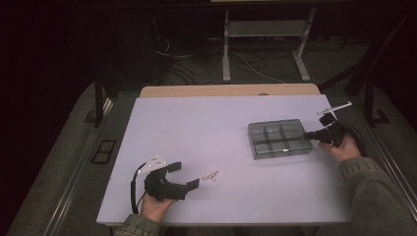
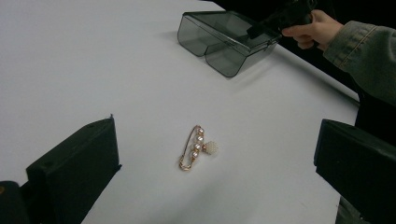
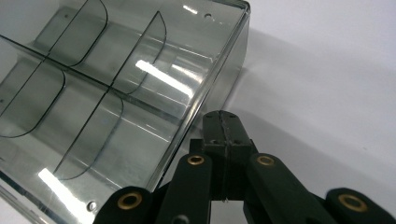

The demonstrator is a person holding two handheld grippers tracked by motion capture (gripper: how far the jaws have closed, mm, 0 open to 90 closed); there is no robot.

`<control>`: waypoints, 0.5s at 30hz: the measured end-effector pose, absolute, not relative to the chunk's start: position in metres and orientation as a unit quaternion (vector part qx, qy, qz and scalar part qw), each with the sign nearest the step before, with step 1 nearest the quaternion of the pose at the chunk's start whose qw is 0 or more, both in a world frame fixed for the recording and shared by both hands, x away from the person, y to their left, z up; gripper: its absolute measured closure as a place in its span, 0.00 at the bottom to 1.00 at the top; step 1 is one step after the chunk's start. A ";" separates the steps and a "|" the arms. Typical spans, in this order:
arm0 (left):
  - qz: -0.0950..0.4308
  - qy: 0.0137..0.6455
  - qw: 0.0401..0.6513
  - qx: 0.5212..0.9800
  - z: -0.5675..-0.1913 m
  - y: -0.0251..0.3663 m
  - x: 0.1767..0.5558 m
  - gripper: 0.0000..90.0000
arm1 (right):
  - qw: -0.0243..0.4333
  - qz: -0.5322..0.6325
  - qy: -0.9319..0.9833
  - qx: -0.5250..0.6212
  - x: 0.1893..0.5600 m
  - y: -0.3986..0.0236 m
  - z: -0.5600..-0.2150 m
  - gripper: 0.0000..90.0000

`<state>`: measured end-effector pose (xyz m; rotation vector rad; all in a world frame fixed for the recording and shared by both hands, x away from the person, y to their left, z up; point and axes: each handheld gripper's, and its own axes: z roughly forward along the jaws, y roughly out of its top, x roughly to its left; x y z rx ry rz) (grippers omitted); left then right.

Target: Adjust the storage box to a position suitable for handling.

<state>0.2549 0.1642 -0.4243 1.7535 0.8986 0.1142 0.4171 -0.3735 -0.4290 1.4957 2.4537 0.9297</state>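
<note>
Gold pearl brooch [image 2: 196, 148] flat on table, clear compartment box [image 1: 279, 138] upright

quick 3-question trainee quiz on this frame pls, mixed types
1. True or false: the left gripper has its jaws open, with the pearl brooch lying on the table ahead of them.
2. The right gripper is: A) shut, at the side wall of the clear divided box; B) open above the box; C) holding the brooch.
3. What lies in the box's compartments?

Key: 1 true; 2 A; 3 nothing, they look empty.
</note>
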 end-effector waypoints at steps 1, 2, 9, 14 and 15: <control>0.047 0.380 0.551 0.741 -0.424 0.164 0.255 0.00 | 0.061 0.307 0.811 0.494 0.417 -0.374 -0.429 0.99; 0.047 0.380 0.551 0.741 -0.424 0.164 0.255 0.00 | 0.060 0.308 0.812 0.493 0.416 -0.371 -0.429 0.99; 0.049 0.380 0.554 0.739 -0.424 0.164 0.254 0.00 | 0.054 0.313 0.815 0.485 0.415 -0.359 -0.430 0.99; 0.048 0.381 0.554 0.738 -0.424 0.164 0.254 0.00 | 0.051 0.320 0.817 0.477 0.415 -0.350 -0.432 0.99; 0.048 0.381 0.554 0.738 -0.424 0.164 0.254 0.00 | 0.048 0.321 0.817 0.476 0.415 -0.349 -0.432 0.99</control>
